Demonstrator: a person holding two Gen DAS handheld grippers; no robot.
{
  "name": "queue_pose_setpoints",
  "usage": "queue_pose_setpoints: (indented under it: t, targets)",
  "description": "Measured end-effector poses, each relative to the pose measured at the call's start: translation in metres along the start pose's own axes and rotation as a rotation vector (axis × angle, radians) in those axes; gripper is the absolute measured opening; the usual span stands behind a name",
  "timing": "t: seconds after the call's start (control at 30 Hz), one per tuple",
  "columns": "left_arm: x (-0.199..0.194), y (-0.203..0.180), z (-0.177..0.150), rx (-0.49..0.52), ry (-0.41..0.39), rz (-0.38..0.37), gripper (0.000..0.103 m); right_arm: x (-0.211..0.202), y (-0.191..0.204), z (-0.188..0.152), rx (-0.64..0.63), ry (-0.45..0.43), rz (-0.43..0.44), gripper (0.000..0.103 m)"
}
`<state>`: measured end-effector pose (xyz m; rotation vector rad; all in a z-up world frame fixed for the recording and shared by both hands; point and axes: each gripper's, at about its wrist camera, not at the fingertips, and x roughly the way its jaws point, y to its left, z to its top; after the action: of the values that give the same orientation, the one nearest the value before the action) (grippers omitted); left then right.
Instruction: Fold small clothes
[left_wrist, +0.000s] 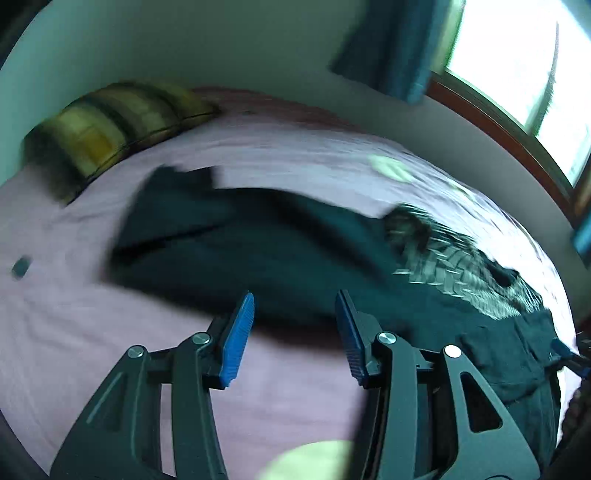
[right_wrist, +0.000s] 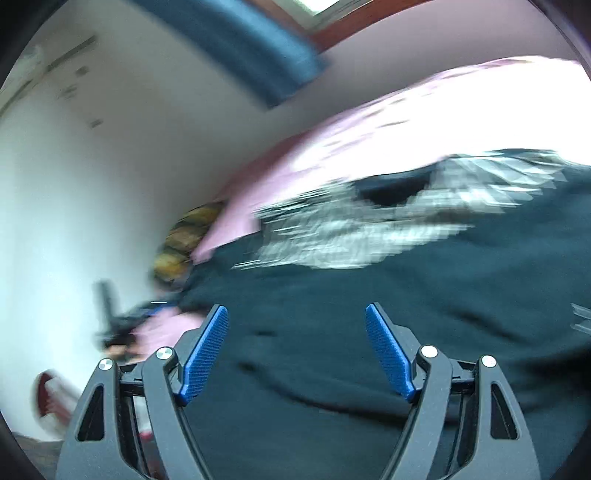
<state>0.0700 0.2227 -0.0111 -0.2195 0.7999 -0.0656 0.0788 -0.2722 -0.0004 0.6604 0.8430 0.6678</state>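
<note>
A dark teal T-shirt (left_wrist: 258, 251) with a white print (left_wrist: 454, 266) lies spread on a pink bed sheet (left_wrist: 74, 332). My left gripper (left_wrist: 295, 299) is open and empty, just above the shirt's near edge. In the right wrist view the same shirt (right_wrist: 369, 295) fills the middle, its white print (right_wrist: 351, 236) blurred. My right gripper (right_wrist: 297, 312) is open and empty, close over the dark cloth. The left gripper (right_wrist: 122, 325) shows at the left edge of the shirt in that view. Both views are motion-blurred.
A yellow-green striped pillow (left_wrist: 110, 125) lies at the bed's far left. A small dark object (left_wrist: 21, 266) lies on the sheet at left. A window (left_wrist: 524, 66) with a blue curtain (left_wrist: 391, 48) is at the back right. White wall (right_wrist: 74, 184) is on the left.
</note>
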Motion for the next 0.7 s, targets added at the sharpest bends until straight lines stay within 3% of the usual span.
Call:
queue_pose_setpoints:
  t: [0.1,0.17,0.23,0.33,0.47,0.6,0.7]
  targets:
    - [-0.004,0.032,-0.01,-0.067,-0.014,-0.001,0.057,0.084,0.045,0.025,-0.015,0.154,0.166,0.076]
    - [-0.003,0.047,-0.018,-0.09,-0.028,-0.013,0.067,0.149,0.078,0.039,-0.061,0.244,0.21,0.076]
    - [0.001,0.054,-0.024,-0.105,-0.038,-0.019,0.069,0.211,0.104,0.048,-0.082,0.315,0.239,0.076]
    - [0.008,0.066,-0.029,-0.161,-0.041,-0.072,0.07,0.293,0.13,0.058,-0.08,0.379,0.252,0.076]
    - [0.007,0.072,-0.036,-0.202,-0.082,-0.126,0.079,0.385,0.143,0.066,-0.053,0.443,0.222,0.076]
    - [0.014,0.092,-0.04,-0.31,-0.07,-0.246,0.081,0.436,0.146,0.07,-0.053,0.434,0.141,0.076]
    - [0.012,0.099,-0.042,-0.357,-0.1,-0.286,0.081,0.458,0.148,0.066,-0.026,0.441,0.179,0.076]
